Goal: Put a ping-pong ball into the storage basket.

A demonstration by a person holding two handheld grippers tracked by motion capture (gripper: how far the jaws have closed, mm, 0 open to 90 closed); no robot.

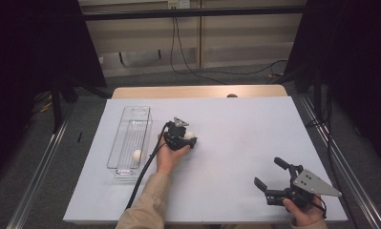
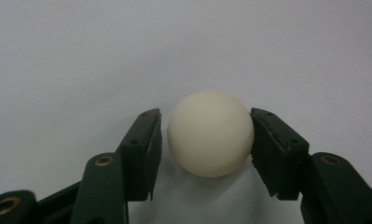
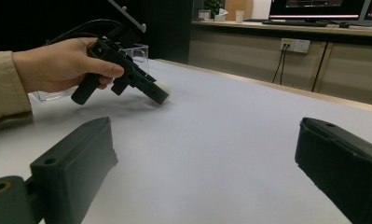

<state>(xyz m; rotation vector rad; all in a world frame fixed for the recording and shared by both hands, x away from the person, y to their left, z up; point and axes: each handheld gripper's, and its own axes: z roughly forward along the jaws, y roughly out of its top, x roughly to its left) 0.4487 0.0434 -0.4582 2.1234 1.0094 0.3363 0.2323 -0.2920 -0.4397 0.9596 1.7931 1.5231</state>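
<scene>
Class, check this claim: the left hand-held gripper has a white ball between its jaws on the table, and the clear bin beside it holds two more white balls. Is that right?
Not quite. The clear bin holds one white ball, not two, as the high view shows. The rest stands: the left hand-held gripper has a white ball between its jaws.

surface: bench (image 1: 236, 143), white sheet over wood | on it: clear tray (image 1: 129, 143) at left; cream ball (image 2: 210, 134) near centre
</scene>
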